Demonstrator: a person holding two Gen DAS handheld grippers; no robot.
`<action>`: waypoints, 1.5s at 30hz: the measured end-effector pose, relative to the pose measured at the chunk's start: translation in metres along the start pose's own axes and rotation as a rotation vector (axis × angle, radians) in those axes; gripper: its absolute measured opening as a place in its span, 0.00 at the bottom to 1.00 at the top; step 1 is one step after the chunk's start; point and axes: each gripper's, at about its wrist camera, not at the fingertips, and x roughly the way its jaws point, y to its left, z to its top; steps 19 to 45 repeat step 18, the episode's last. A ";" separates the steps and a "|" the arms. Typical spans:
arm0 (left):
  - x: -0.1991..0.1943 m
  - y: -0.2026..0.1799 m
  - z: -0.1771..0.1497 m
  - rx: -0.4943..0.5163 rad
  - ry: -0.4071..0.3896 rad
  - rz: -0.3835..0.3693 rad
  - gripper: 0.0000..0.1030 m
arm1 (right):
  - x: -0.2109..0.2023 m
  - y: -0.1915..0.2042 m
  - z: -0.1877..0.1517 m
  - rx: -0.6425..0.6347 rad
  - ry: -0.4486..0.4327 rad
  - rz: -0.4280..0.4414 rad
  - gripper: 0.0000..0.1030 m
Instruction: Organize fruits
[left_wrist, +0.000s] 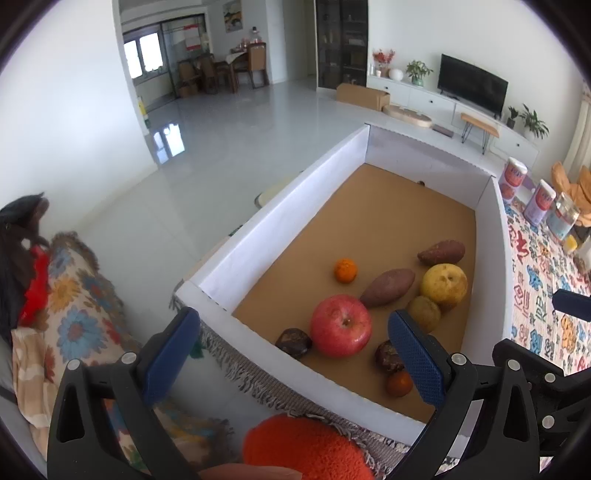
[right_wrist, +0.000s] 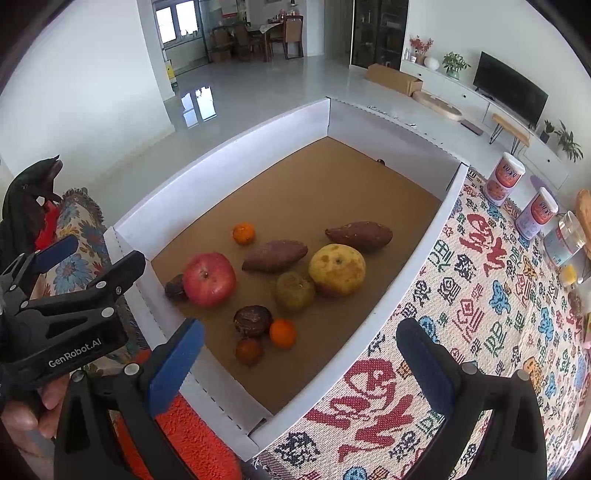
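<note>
A white-walled cardboard box (left_wrist: 280, 206) (right_wrist: 229, 173) with a brown floor holds the produce. Inside lie a red apple (left_wrist: 340, 325) (right_wrist: 209, 279), a yellow pear (left_wrist: 444, 284) (right_wrist: 337, 269), a greenish-brown fruit (left_wrist: 424, 312) (right_wrist: 294, 291), two sweet potatoes (left_wrist: 387, 287) (right_wrist: 275, 255), small oranges (left_wrist: 345, 270) (right_wrist: 243, 233) and dark round fruits (left_wrist: 293, 343) (right_wrist: 253, 320). My left gripper (left_wrist: 293, 354) hovers open above the box's near wall, empty. My right gripper (right_wrist: 301, 356) hangs open over the box's near corner, also empty.
A patterned cloth (right_wrist: 480, 314) covers the table to the right of the box, with two printed canisters (right_wrist: 504, 179) and a glass jar (right_wrist: 565, 240) at its far side. An orange fuzzy sleeve (left_wrist: 306, 446) lies below. A floral-covered seat (left_wrist: 74, 314) stands at left.
</note>
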 end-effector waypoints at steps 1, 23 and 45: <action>0.000 0.000 0.000 0.000 0.000 -0.001 0.99 | 0.000 0.000 0.000 0.001 0.000 -0.001 1.00; -0.001 0.002 0.000 -0.019 0.005 -0.020 0.99 | 0.002 -0.001 0.001 0.008 0.005 -0.003 1.00; -0.001 0.002 0.000 -0.019 0.005 -0.020 0.99 | 0.002 -0.001 0.001 0.008 0.005 -0.003 1.00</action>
